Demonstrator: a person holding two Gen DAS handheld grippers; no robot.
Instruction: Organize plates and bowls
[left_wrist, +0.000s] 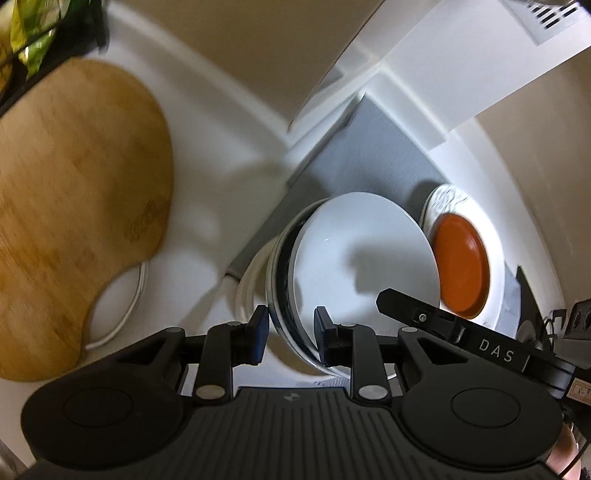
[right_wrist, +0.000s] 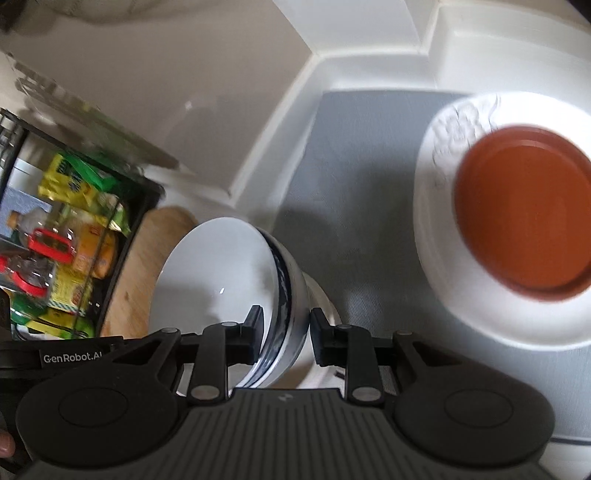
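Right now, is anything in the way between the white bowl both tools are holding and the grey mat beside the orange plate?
Nothing visible blocks it. The white bowl is gripped by the left tool and right tool, and the grey mat lies bare between it and the orange plate.

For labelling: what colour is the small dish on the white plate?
Orange-brown small dish, clearest in the right wrist view.

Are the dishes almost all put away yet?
Partly. The orange plate already sits stacked on the white plate on the grey mat. Right now both claws, left and right, grip the rim of the white bowl, carrying it. It has not yet been set down.
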